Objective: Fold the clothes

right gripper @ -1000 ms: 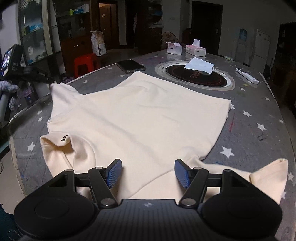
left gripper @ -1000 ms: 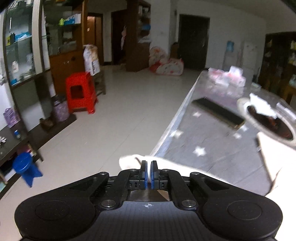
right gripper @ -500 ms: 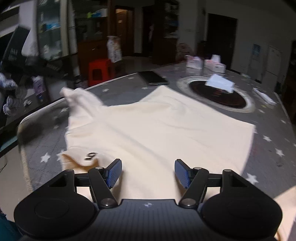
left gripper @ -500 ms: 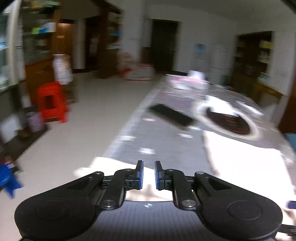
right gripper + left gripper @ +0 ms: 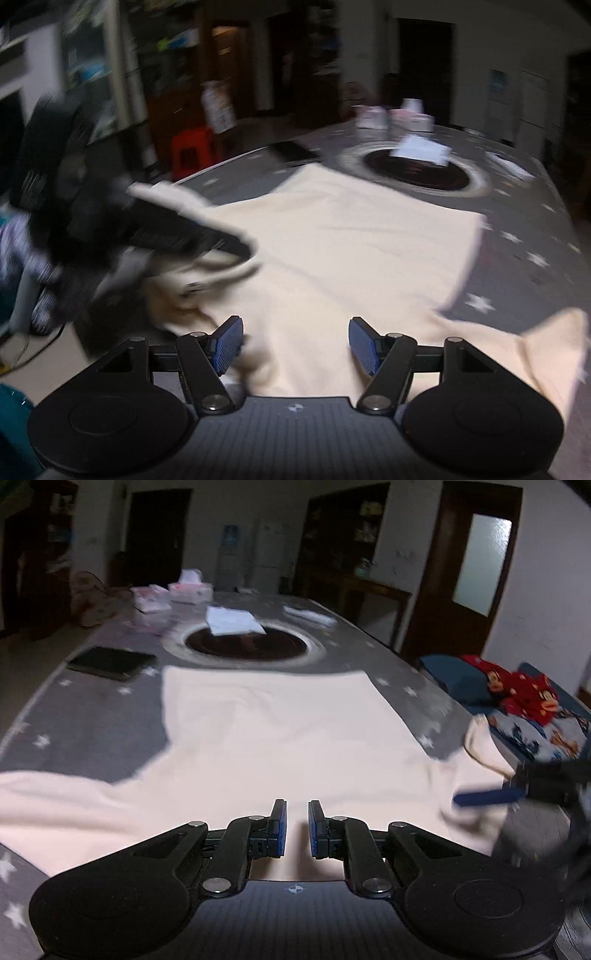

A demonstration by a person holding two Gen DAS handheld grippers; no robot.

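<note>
Cream shirt (image 5: 280, 734) spread flat on the star-patterned table (image 5: 92, 731), just in front of the round inset burner (image 5: 245, 642); left gripper (image 5: 296, 829) fingers narrowly parted, right gripper (image 5: 295, 345) fingers spread wide, both empty above the shirt's near edge.

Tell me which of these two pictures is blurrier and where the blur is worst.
The right wrist view is blurrier: the left claw at its left edge is smeared, and the room behind is streaked. The left wrist view is sharper, though the shirt edges are soft and the right claw at its right edge is smeared. Both are dim and fisheye-bent at the table rim.
</note>
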